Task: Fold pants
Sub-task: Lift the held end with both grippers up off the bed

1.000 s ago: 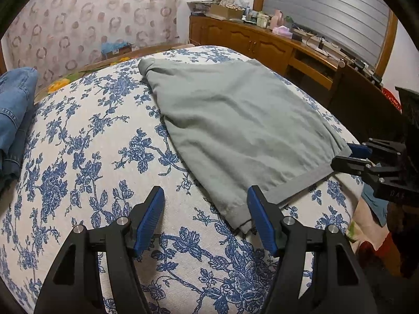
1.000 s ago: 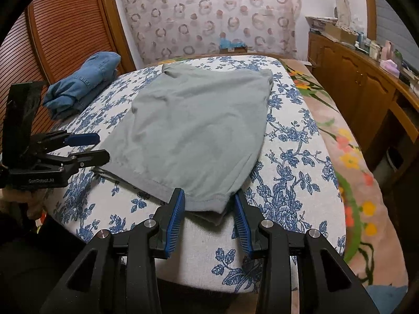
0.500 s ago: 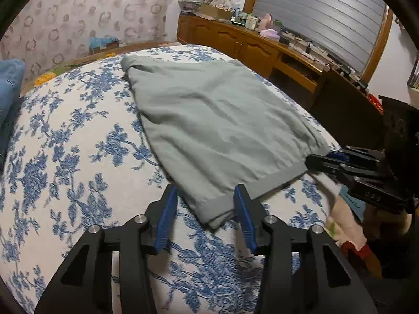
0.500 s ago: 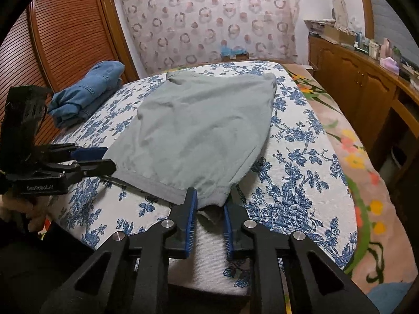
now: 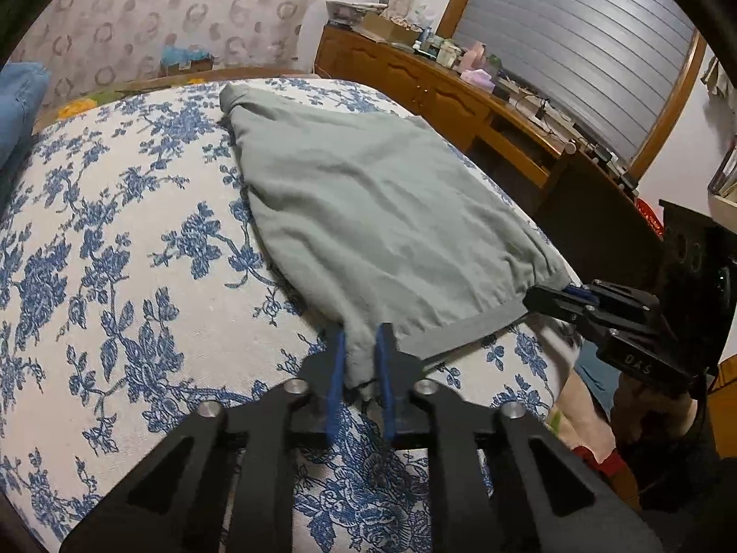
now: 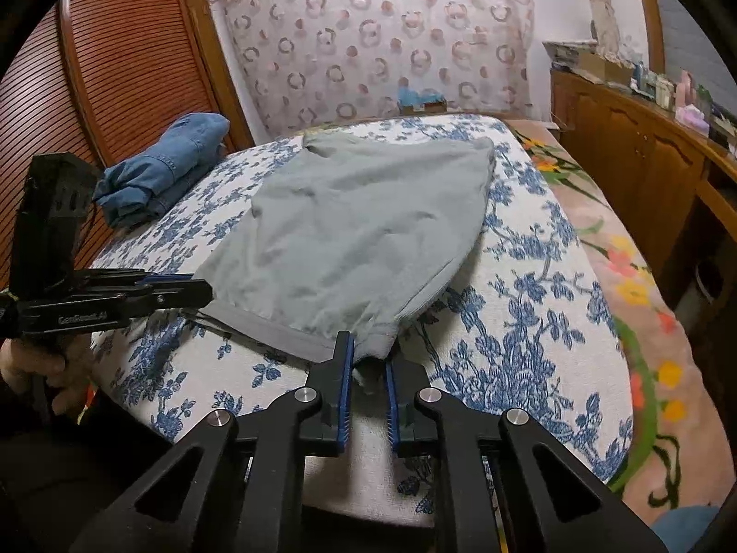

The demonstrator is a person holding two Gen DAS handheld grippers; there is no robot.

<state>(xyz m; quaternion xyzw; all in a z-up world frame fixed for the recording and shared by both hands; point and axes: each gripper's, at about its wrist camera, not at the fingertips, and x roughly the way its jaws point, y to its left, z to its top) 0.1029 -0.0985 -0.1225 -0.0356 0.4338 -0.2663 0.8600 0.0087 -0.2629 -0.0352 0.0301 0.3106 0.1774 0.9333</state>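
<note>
Grey-green pants [image 5: 368, 212] [image 6: 359, 230] lie flat on the blue-flowered bed cover [image 5: 115, 276], their banded edge nearest me. My left gripper [image 5: 361, 341] has its jaws closing, and the blue pads pinch the near left corner of the pants. In the right wrist view the same left gripper [image 6: 202, 290] reaches that corner from the left. My right gripper [image 6: 368, 345] also has its jaws closing, with the near right corner bunched between its pads. From the left wrist view the right gripper [image 5: 534, 297] meets the band's right end.
Folded blue jeans [image 6: 161, 170] lie at the bed's far left, by a louvred wooden door [image 6: 115, 69]. A cluttered wooden cabinet [image 5: 437, 87] runs along the right wall. A pink flowered blanket [image 6: 622, 276] covers the bed's right side. A hand [image 6: 32, 364] holds the left gripper.
Both grippers' jaws have drawn together onto the near corners of the pants. The left gripper has moved in over its corner, and the fabric there is now bunched.
</note>
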